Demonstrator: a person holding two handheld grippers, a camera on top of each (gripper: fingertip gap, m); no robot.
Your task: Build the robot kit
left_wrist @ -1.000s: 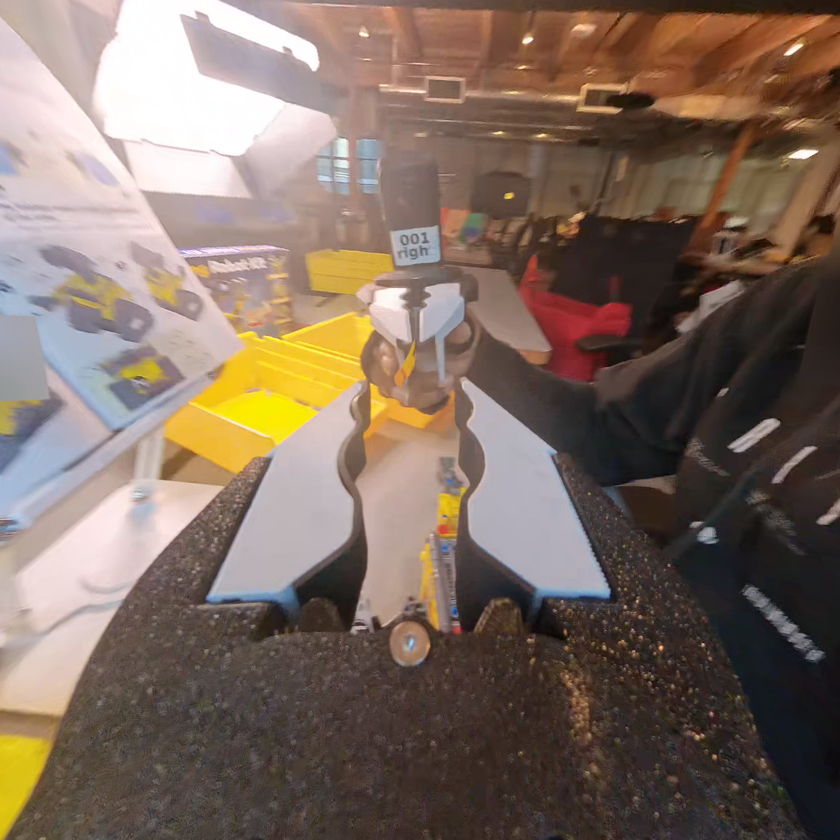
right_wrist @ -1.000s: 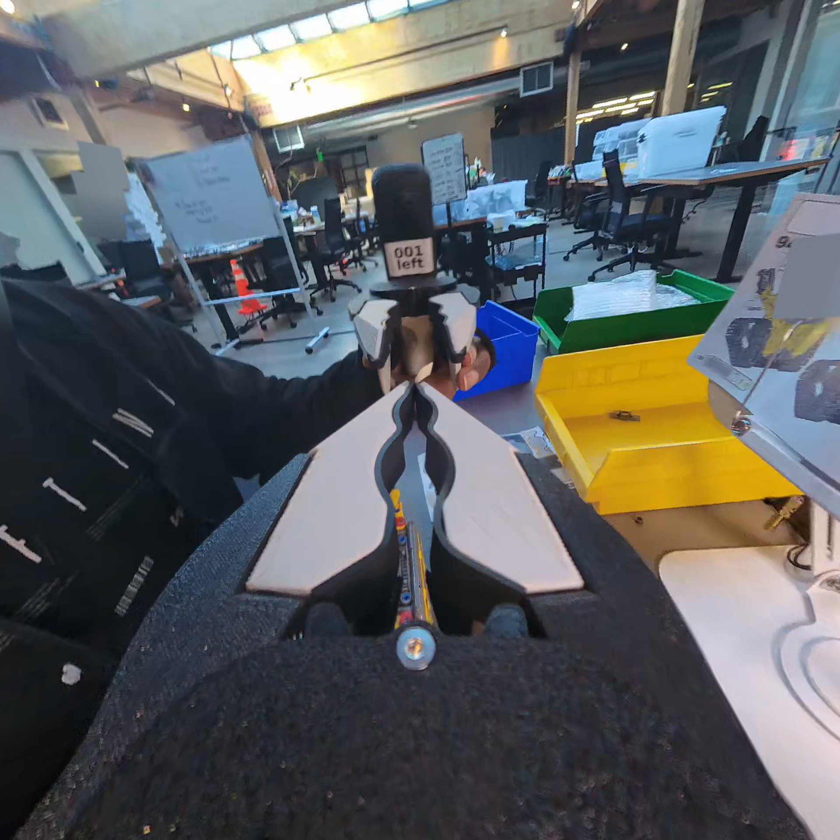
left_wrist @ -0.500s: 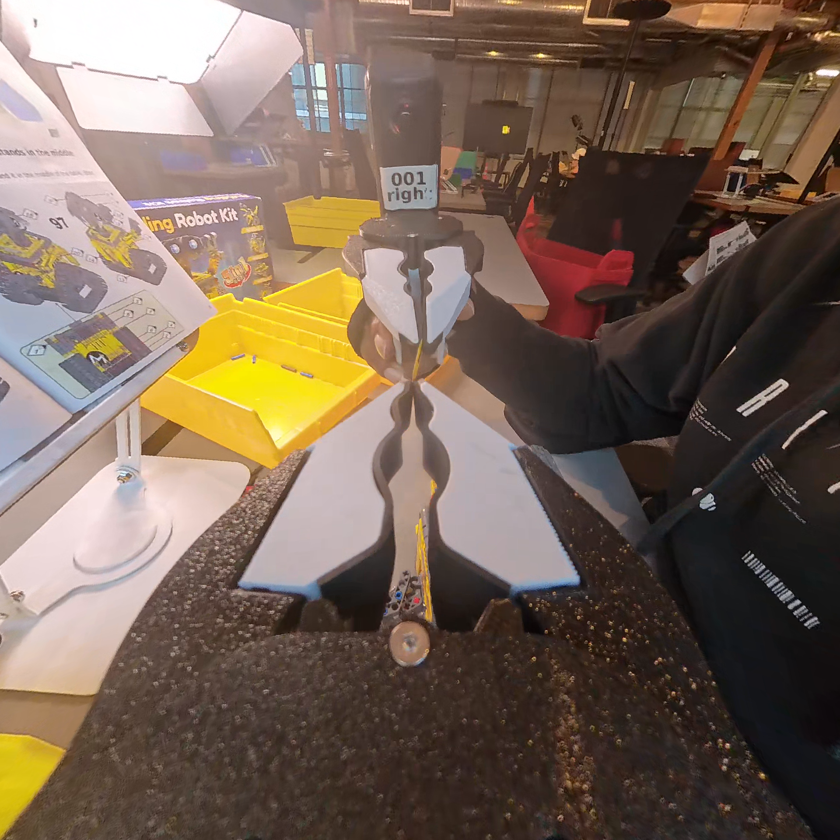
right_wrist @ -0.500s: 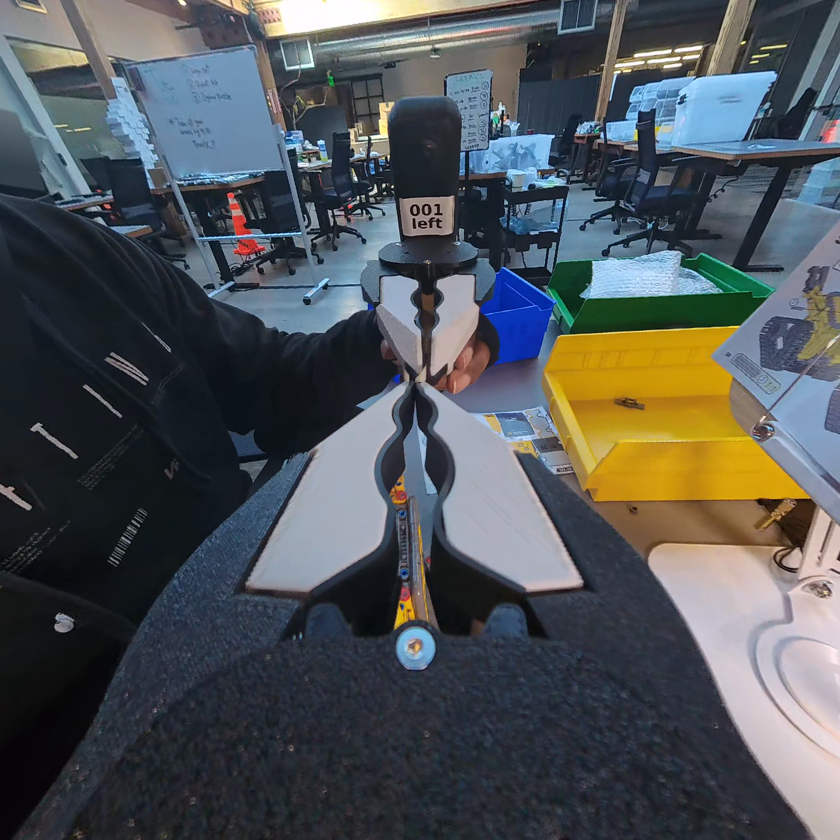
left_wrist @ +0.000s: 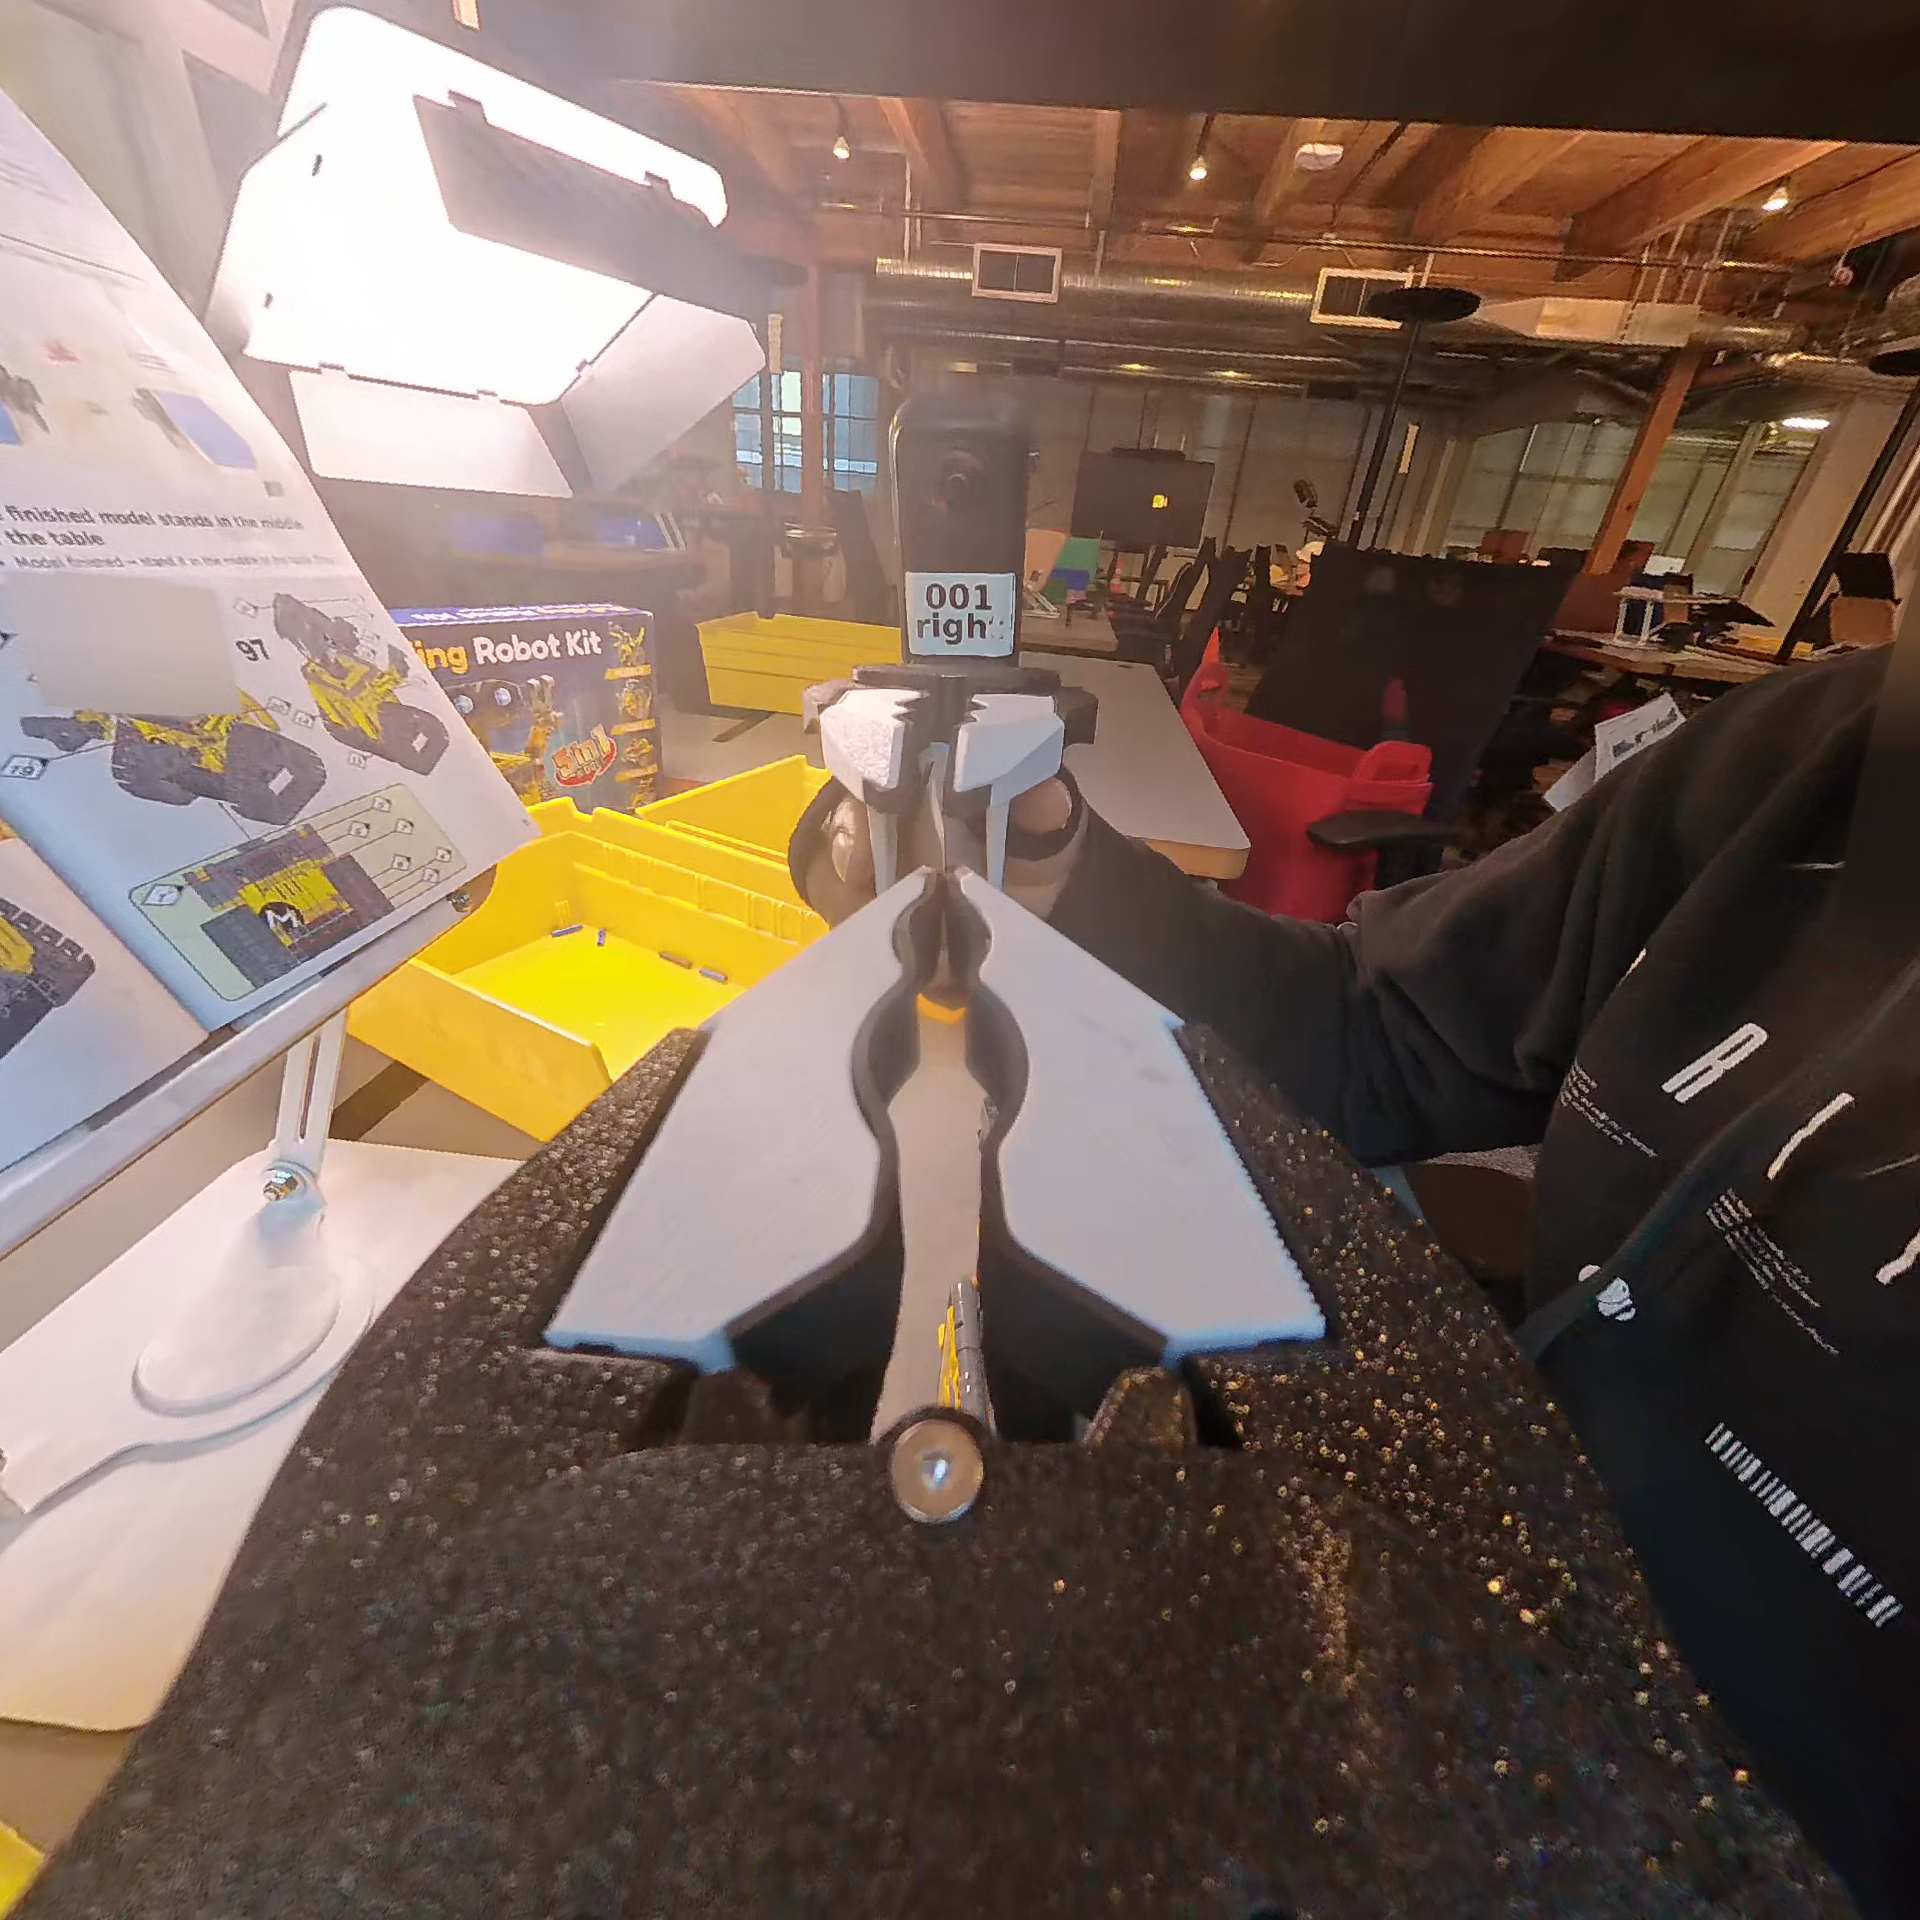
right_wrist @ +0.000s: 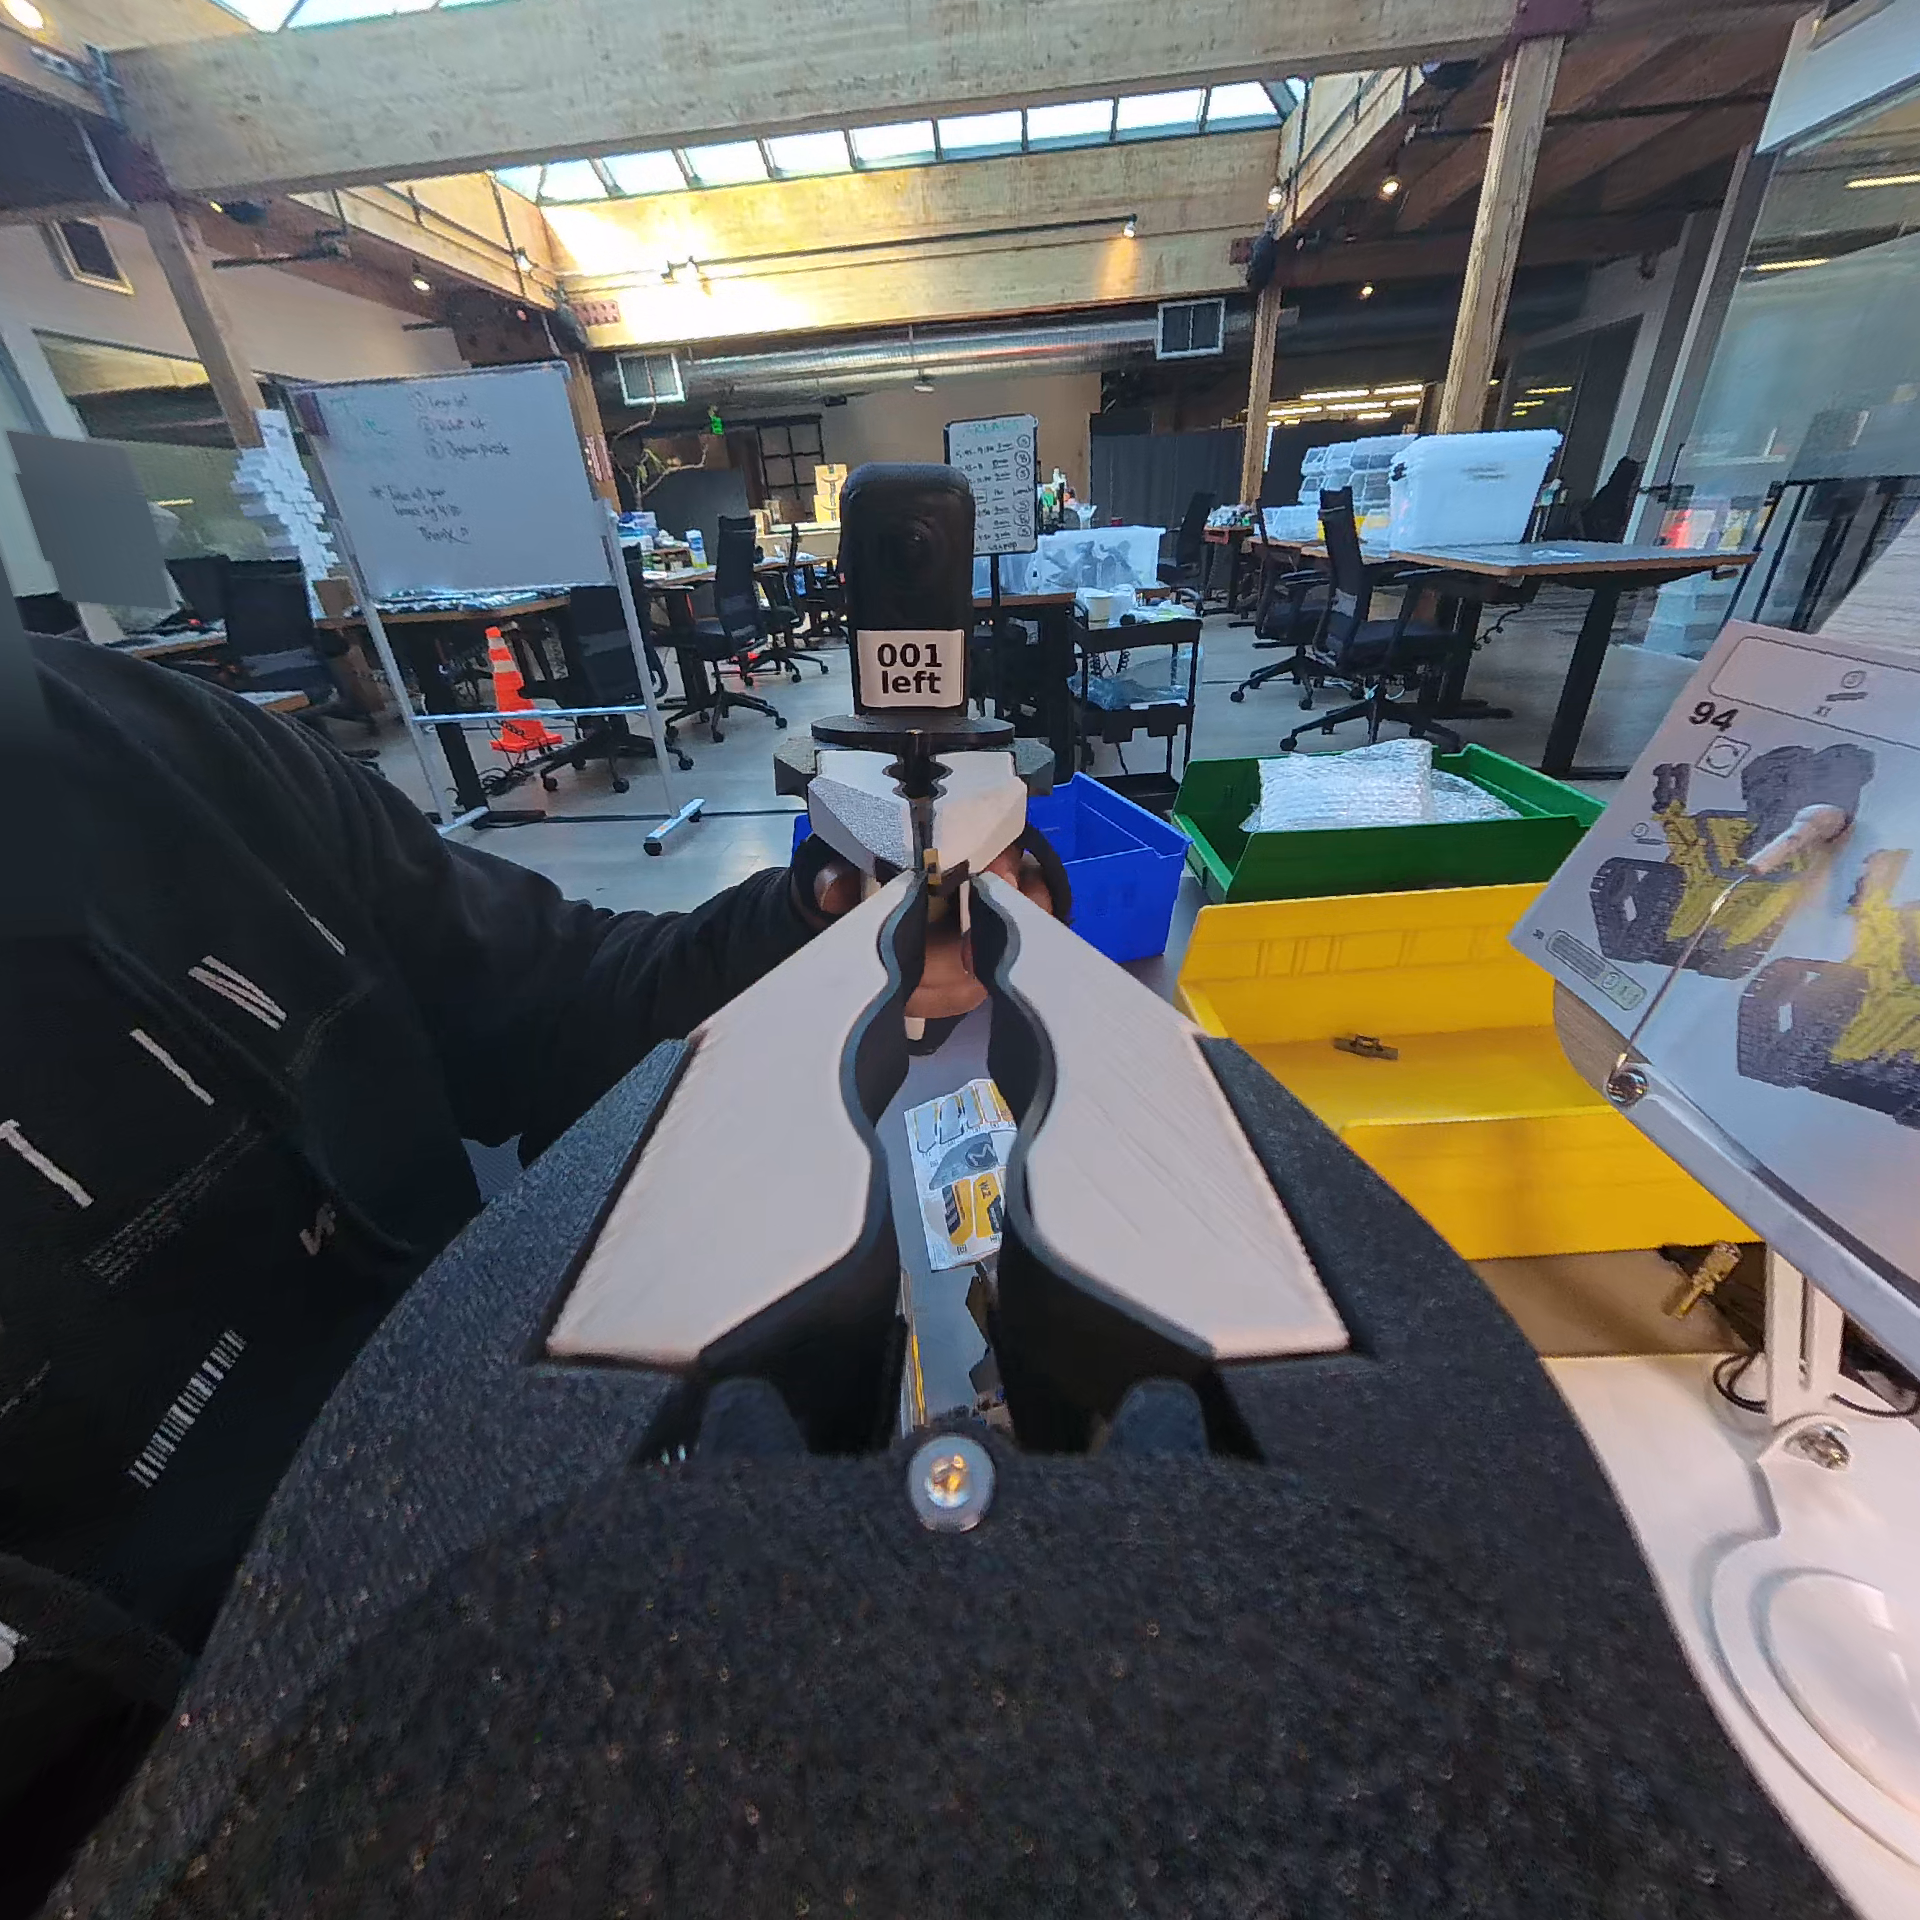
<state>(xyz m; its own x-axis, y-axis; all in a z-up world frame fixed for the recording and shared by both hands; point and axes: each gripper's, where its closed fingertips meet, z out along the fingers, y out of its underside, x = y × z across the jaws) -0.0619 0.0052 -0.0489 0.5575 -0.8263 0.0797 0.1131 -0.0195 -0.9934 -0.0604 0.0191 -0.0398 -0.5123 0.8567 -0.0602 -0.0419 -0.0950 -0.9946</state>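
Observation:
My two grippers face each other tip to tip above the table. My left gripper (left_wrist: 940,883) has its jaws closed; in the right wrist view it (right_wrist: 920,847) pinches a small yellow and black piece (right_wrist: 932,864) at its tips. My right gripper (right_wrist: 948,883) has its tips a little apart on either side of that piece; in the left wrist view it (left_wrist: 940,831) shows head-on with its fingers (left_wrist: 883,831) spread. A hand in a black sleeve (left_wrist: 1299,997) holds each gripper. Most of the piece is hidden by the fingertips.
An open instruction booklet (left_wrist: 208,748) stands on a white stand (left_wrist: 260,1320). Yellow bins (left_wrist: 582,997) and a kit box (left_wrist: 540,707) lie behind. The right wrist view shows a yellow bin (right_wrist: 1455,1039), a green bin (right_wrist: 1382,852), a blue bin (right_wrist: 1112,862) and a sticker sheet (right_wrist: 966,1174). The tips of both grippers are at nearly the same place.
My left gripper, open a second ago, closed on the yellow piece that my right gripper held. My right gripper has now parted its tips. Both grippers tilted upward.

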